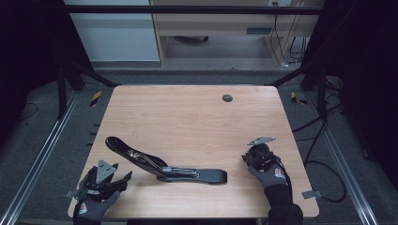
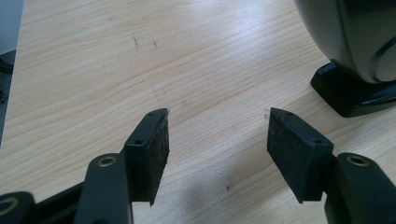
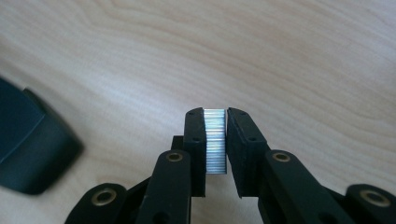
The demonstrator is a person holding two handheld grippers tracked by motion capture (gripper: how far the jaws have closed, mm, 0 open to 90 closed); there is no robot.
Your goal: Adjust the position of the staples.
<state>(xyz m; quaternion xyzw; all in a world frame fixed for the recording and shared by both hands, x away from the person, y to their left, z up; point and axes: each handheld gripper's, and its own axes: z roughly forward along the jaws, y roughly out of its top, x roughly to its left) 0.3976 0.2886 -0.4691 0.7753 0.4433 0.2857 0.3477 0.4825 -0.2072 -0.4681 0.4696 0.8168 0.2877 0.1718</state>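
Observation:
A large black stapler (image 1: 164, 166) lies hinged open on the wooden table (image 1: 187, 112), its upper arm raised toward the left and its base pointing right. My right gripper (image 3: 215, 123) is shut on a silvery strip of staples (image 3: 215, 140), held upright between the pads. In the high view, the right gripper (image 1: 248, 157) sits to the right of the stapler's base end. My left gripper (image 2: 217, 135) is open with bare wood between its pads. It rests near the table's front left corner (image 1: 121, 179), just left of the stapler (image 2: 355, 42), whose rounded end (image 3: 28, 149) lies left of the right gripper.
A dark round grommet hole (image 1: 227, 98) sits near the table's far edge. Black frame rails and cables run along both sides of the table. The table's front edge lies close under both gloved hands.

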